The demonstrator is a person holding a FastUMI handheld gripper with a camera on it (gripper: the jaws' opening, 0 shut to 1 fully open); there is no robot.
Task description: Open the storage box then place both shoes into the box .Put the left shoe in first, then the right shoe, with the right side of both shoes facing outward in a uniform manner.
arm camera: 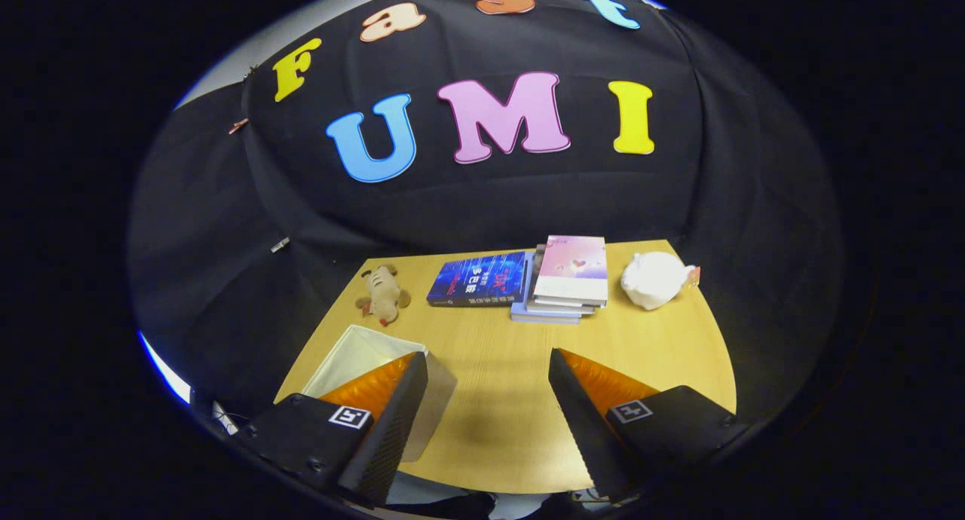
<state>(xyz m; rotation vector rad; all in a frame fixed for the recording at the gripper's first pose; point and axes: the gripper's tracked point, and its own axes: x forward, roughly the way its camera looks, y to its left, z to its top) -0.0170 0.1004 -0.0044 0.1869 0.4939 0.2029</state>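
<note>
My gripper [488, 362] is open, held above the wooden table [497, 422] with nothing but bare tabletop between its fingers. A white fabric storage box [362, 350] stands on the table's near left part, its top open and its inside pale. The left finger [392, 414] overlaps the box's right side and hides part of it. The right finger [580, 414] is over bare wood.
Beyond the fingers, at the table's far side, lie a small beige plush toy [383, 294], a blue book [479, 279], a stack of books with a pink cover [567, 279] and a white plush toy [654, 279]. Black cloth surrounds the table.
</note>
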